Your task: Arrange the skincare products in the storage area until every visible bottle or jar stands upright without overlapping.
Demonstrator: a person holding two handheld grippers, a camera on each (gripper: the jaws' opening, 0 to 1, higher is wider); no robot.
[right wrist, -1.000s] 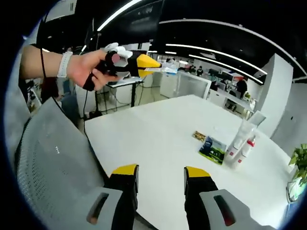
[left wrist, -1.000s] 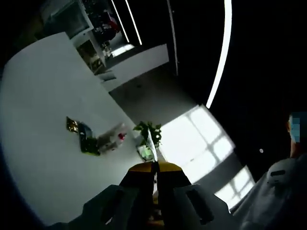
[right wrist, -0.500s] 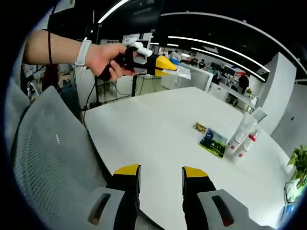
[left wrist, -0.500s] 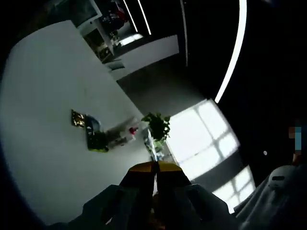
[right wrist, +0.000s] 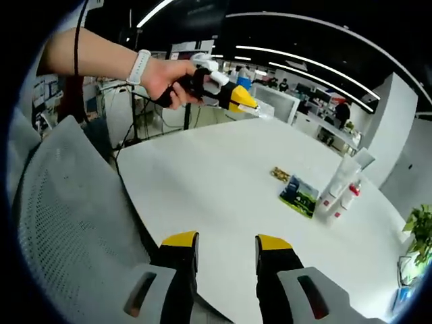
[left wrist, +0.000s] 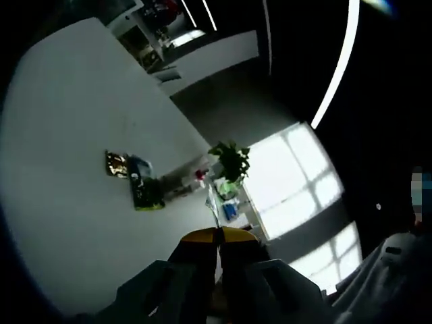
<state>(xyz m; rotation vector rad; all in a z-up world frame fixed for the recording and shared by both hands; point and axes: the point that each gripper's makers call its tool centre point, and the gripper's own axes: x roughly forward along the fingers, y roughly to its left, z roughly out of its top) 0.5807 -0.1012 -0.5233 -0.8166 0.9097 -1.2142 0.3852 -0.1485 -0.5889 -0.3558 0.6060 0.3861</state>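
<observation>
1. Left gripper view: yellow-tipped left gripper (left wrist: 218,236), jaws pressed together, nothing between. White round table (left wrist: 61,135) carries green flat packet (left wrist: 145,192) beside white tubes (left wrist: 185,183); potted green plant (left wrist: 231,160) near.
2. Right gripper view: right gripper (right wrist: 221,244) jaws spread, empty, above table edge. Tall white tube (right wrist: 343,181) and red-capped bottle (right wrist: 347,200) stand touching, well apart from it.

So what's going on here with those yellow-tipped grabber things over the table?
A person holds a gripper in each hand above a white table, and neither holds anything. The left gripper has its jaws shut; the right gripper has its jaws open. The skincare tubes stand far across the table beside a green packet and a small sachet, untouched.
</observation>
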